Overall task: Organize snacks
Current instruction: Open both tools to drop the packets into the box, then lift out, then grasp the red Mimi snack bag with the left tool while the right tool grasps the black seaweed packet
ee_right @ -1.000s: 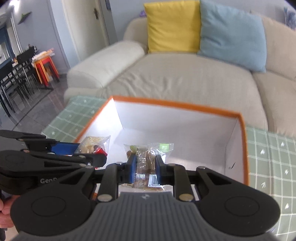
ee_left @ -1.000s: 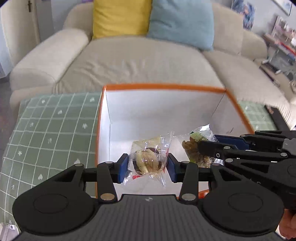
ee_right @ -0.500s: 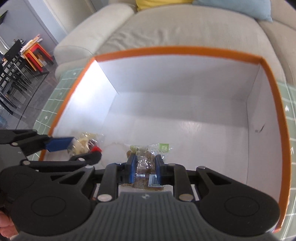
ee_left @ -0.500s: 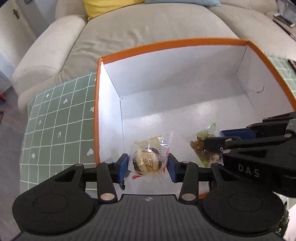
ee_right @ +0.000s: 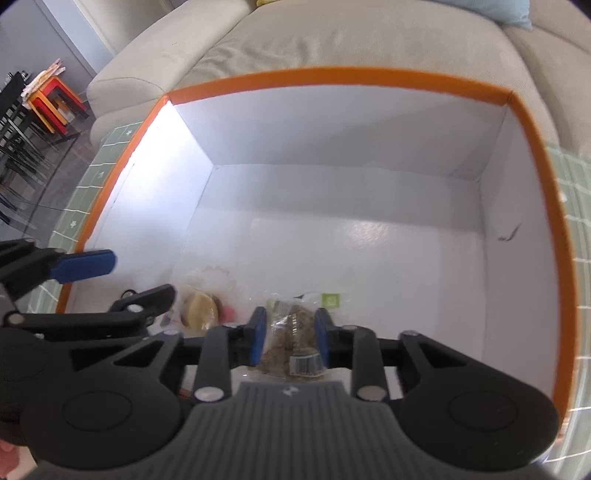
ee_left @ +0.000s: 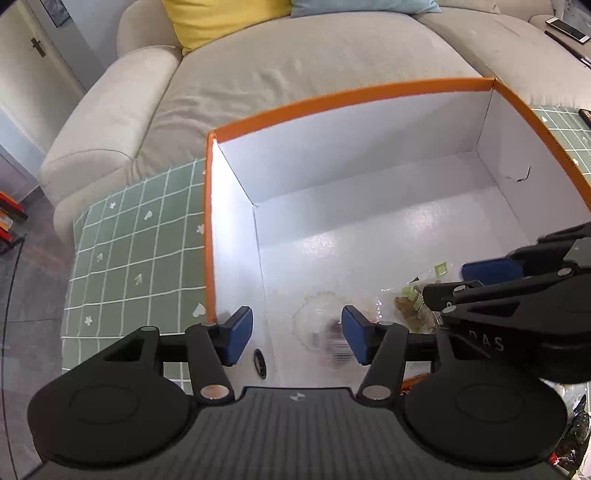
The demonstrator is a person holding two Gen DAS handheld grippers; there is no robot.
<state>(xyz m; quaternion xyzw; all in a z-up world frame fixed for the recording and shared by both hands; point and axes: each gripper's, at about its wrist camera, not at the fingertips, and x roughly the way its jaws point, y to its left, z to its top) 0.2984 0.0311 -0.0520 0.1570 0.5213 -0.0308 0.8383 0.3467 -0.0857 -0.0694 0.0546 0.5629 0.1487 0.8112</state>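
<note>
An orange-rimmed white box (ee_left: 332, 101) (ee_right: 332, 75) stands on a green checked cloth. My left gripper (ee_left: 297, 334) is open over the box's near left corner. A clear packet of round biscuits (ee_left: 325, 332) (ee_right: 201, 304) is blurred below it, inside the box. My right gripper (ee_right: 290, 330) is shut on a clear packet of brown snacks with a green label (ee_right: 291, 328), held low over the box floor; the packet also shows in the left wrist view (ee_left: 412, 301), beside my right gripper (ee_left: 461, 284).
A beige sofa (ee_left: 314, 48) with a yellow cushion (ee_left: 221, 18) stands right behind the box. The green checked cloth (ee_left: 140, 258) covers the table left of the box. Dark chairs and red-orange stools (ee_right: 48, 99) stand at the far left.
My left gripper has opened and let go of the biscuit packet, which has dropped into the box. Both grippers have tilted down over the box. The right gripper still holds its packet.
</note>
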